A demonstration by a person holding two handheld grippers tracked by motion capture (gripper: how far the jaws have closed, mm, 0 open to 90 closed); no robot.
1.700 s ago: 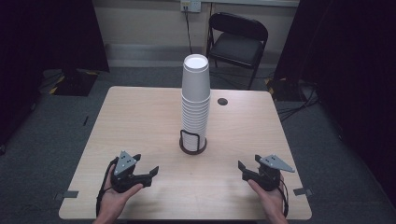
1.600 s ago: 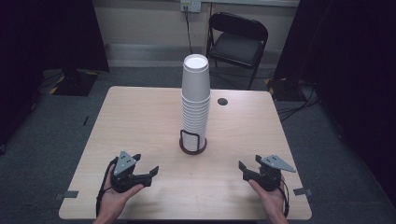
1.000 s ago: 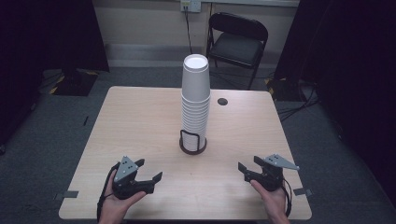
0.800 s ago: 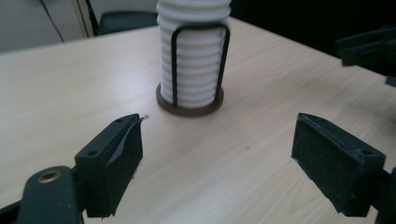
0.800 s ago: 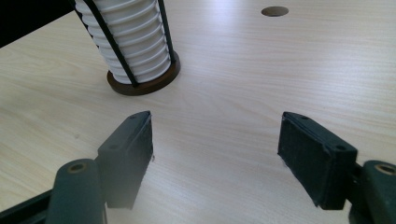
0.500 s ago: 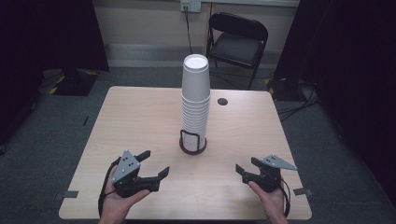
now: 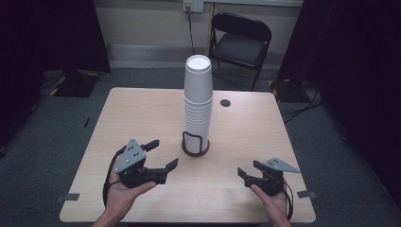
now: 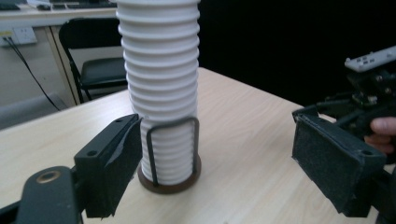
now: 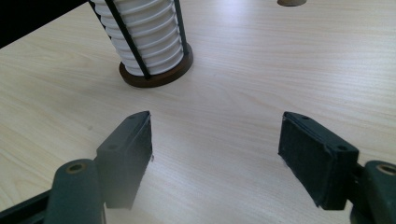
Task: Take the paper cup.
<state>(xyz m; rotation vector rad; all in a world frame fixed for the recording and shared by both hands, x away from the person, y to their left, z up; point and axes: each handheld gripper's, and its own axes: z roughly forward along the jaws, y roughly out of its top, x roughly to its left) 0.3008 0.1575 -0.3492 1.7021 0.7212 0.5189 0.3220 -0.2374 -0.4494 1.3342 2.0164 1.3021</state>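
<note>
Lately my left gripper (image 7: 161,155) has lifted off the near-left part of the table (image 7: 142,109) and swung inward, so its spread jaws now point toward the stack of white cups (image 7: 198,101). In the left gripper view that stack of white cups (image 8: 161,84) stands framed between my pads, still apart from them, seated in its wire-and-wood holder (image 8: 170,175) at the table's middle. My right gripper (image 7: 249,170) has barely shifted; it waits near the right front edge, jaws also wide, holding nothing. To me this reads as the start of a reach: the left side leads toward the cups, and I judge the next call is to close in without knocking the tall stack.
</note>
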